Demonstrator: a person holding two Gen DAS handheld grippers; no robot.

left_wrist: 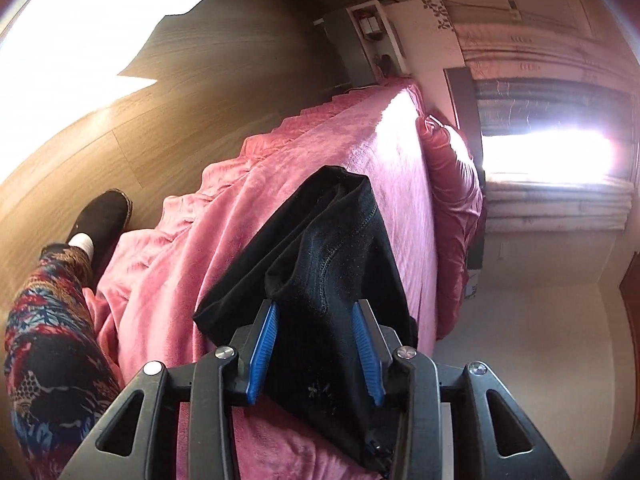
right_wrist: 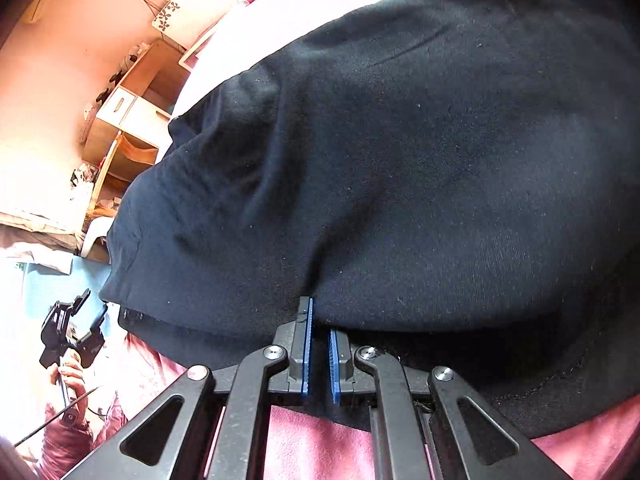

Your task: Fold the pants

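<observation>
Pink plush bedspread (left_wrist: 352, 168) covers the bed where your black pants (left_wrist: 320, 248) lie bunched. Your left gripper (left_wrist: 318, 344) holds its blue fingers apart, cloth draped between them, seemingly unclamped. Your right gripper (right_wrist: 319, 344) pinches a fold of the pants edge. Keep both edges level, then lay the cloth flat.

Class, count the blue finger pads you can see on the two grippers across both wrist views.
4. Left gripper: one pad on each side of the black pants. Right gripper: two pads close together, pinching the pants' edge. None seem hidden.
</observation>
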